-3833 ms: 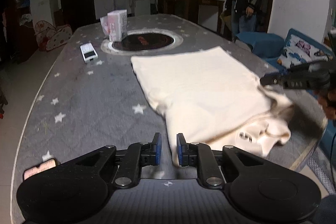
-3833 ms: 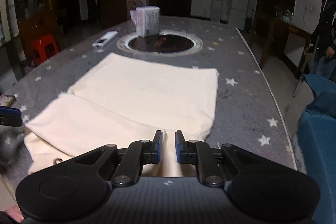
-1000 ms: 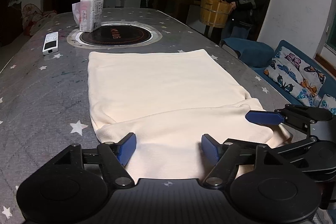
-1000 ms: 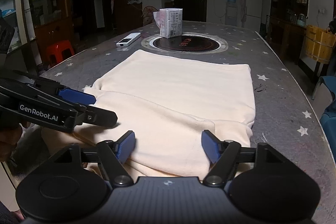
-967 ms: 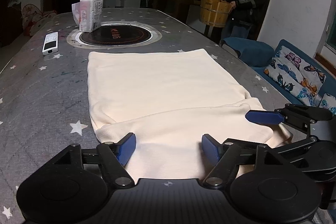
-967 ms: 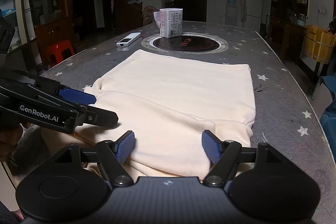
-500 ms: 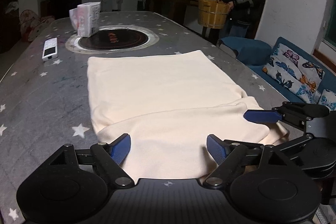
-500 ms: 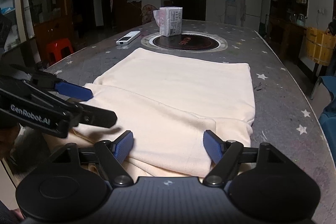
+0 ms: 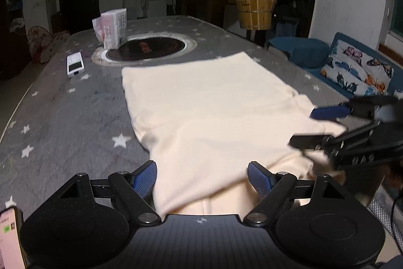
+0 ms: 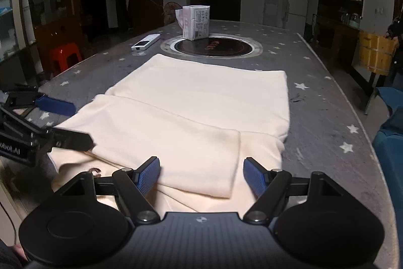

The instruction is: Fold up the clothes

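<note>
Both of your tools stand spread, with nothing between the pads. Your left tool [image 9: 202, 177] hangs over the near edge of the cream garment [image 9: 214, 112], and your right tool [image 10: 201, 174] does the same from the other side, each showing at the edge of the other's view.

The garment lies flat on the star-printed bench [image 10: 327, 117], close to your edge of it. A band of cloth is laid across its near part, ending in a clean fold line [image 10: 238, 163] toward your right; under it, loose cloth bunches at the near edge, with a small label or print [image 10: 94, 170] peeping out that is too small to read. Beyond the band the body runs smooth and square toward the round hob [image 10: 214, 46] set in the bench.

So the piece is part folded, and I judge you are between grips. A further fold would call for each tool to close on a near corner through all the layers, both at equal height, so the band does not slide off.

Farther off stand a white remote [image 9: 75, 64], a paper-wrapped box [image 10: 196, 22], and a person holding a wooden bucket [image 9: 254, 13].
</note>
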The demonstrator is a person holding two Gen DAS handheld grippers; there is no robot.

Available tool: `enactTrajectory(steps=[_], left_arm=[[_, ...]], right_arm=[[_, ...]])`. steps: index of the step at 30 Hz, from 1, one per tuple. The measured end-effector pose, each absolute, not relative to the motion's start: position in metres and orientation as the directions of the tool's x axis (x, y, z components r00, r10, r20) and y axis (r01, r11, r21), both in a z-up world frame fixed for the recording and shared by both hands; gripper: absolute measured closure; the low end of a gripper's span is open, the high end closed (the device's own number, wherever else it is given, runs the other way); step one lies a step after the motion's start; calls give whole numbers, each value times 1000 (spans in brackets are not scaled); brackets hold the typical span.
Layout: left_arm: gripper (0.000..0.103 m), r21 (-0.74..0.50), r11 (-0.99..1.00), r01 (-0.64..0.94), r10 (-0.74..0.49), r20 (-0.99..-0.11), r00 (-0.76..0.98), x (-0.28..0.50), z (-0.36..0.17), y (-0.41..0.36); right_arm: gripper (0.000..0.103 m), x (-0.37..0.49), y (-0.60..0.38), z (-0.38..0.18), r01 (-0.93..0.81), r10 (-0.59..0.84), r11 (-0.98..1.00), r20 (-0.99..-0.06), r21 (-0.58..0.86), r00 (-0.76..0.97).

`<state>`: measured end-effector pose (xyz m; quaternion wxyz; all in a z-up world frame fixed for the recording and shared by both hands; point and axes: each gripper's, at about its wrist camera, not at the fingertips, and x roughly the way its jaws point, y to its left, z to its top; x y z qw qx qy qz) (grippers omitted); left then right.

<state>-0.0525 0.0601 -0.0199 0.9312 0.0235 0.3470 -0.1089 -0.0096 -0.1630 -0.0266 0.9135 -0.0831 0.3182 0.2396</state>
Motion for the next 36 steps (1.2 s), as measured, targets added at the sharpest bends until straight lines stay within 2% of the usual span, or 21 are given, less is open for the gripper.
enactTrajectory(steps=[9,19,22,25,29,31,33,36], left_arm=[[22,31,960,277,-204,-604,771,-84,-4,58],[22,130,893,430,-273,-603,749,-113,-5,38],[26,166,865,473,-286,-612,737,-114,-11,28],[39,181,849,496,-295,-616,731,-113,-15,23],[63,185,850,494,-291,-616,732,-108,-17,21],[69,186,850,493,-290,-617,732,-106,-18,20],[85,188,850,492,-288,-617,733,-104,-18,19],[89,190,850,491,-285,-617,733,-101,-20,18]], right_arm=[[30,-26,-178,-9,-489,347,869,-610,-77,713],[32,-55,-190,1,-533,338,831,-620,-155,708],[33,-61,-191,-1,-554,338,815,-638,-170,692],[37,-67,-190,-3,-578,335,794,-657,-190,676],[40,-78,-186,-7,-615,345,759,-669,-214,658],[41,-82,-184,-10,-629,352,746,-673,-219,651],[41,-86,-182,-13,-640,356,735,-677,-222,644],[46,-88,-179,-17,-651,360,724,-680,-227,638]])
